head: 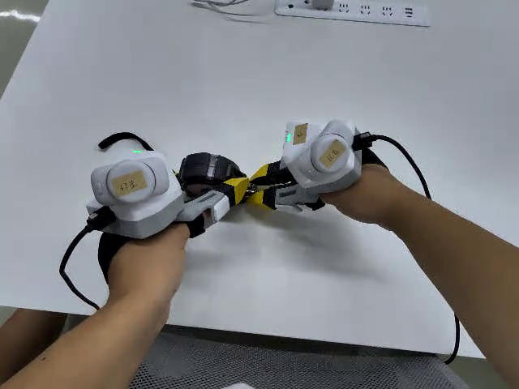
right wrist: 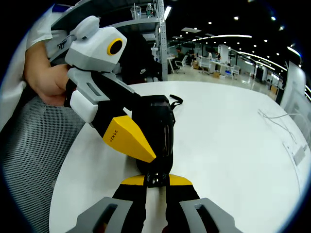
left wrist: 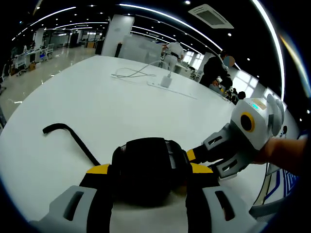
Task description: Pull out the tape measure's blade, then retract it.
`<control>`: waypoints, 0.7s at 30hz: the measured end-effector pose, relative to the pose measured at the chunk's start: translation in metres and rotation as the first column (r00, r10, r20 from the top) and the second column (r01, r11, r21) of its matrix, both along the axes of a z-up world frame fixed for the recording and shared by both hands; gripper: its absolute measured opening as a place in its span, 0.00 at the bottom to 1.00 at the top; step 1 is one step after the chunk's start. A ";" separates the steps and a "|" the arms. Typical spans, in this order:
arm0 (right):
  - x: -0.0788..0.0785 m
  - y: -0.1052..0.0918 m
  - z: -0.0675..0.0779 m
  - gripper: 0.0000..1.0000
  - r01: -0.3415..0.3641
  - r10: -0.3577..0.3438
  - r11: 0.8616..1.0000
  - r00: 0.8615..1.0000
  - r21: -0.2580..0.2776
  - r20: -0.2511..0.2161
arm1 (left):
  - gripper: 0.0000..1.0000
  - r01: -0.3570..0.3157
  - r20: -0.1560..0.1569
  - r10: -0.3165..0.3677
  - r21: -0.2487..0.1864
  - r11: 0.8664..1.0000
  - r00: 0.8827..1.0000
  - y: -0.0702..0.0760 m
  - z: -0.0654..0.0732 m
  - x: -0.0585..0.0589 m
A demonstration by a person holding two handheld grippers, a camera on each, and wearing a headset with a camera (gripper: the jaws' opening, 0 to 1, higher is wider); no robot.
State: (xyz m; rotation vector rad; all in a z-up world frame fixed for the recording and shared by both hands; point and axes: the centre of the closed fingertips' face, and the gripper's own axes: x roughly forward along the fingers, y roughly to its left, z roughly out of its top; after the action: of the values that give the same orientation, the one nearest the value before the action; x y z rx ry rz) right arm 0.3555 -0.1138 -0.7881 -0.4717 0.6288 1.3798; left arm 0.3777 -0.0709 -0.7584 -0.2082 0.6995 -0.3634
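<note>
Forearms reach in from the bottom of the head view, bare and bent inward so the two hands nearly meet over the near edge of the white table (head: 243, 73). That table spreads wide and flat beneath everything.

On the left, the left hand (head: 150, 259) wraps its tool from below, knuckles up, wrist angled toward the middle. The right hand (head: 369, 194) comes in from the other side, set a little higher and tipped down-left.

In its own view, the left gripper (left wrist: 148, 169) has yellow-tipped jaws clamped on either flank of the black tape measure (left wrist: 146, 155), which sits squarely between them just above the tabletop. The right gripper (right wrist: 156, 180) points straight at the near end of that case. Its jaws are drawn almost together, nipping a small dark piece at the end of the case. Whether that piece is the blade's hook cannot be told.

Both tools meet nose to nose at the case, with yellow tips crossing in the head view.

Far back lies a white power strip (head: 353, 10). A thin black strap (left wrist: 68, 136) trails from the case across the table.
</note>
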 end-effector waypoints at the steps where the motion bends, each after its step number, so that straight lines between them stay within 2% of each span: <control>1: 0.000 0.000 0.000 0.11 0.000 0.000 1.000 1.000 -0.001 0.001 | 0.57 0.000 -0.001 0.000 0.000 1.000 1.000 0.000 0.000 0.000; 9: 0.000 0.000 0.000 0.13 0.012 -0.011 1.000 1.000 -0.013 0.007 | 0.59 -0.004 0.001 0.004 0.001 1.000 1.000 0.000 0.000 0.000; 11: -0.001 0.000 0.000 0.16 0.014 -0.014 1.000 1.000 -0.015 -0.001 | 0.59 -0.005 -0.015 0.005 -0.013 1.000 1.000 -0.001 -0.001 0.001; 14: -0.002 -0.001 -0.001 0.21 0.013 -0.013 1.000 1.000 -0.025 -0.004 | 0.60 0.004 -0.029 -0.004 -0.011 1.000 1.000 -0.002 -0.001 0.001; 21: -0.001 -0.004 0.001 0.21 0.031 -0.031 0.999 1.000 -0.019 -0.003 | 0.60 0.011 -0.031 -0.011 -0.002 1.000 0.999 -0.002 -0.002 0.000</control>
State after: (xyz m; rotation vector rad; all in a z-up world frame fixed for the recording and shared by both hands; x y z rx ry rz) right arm 0.3547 -0.1181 -0.7871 -0.4734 0.6496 1.3466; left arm 0.3777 -0.0730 -0.7602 -0.2117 0.7310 -0.3723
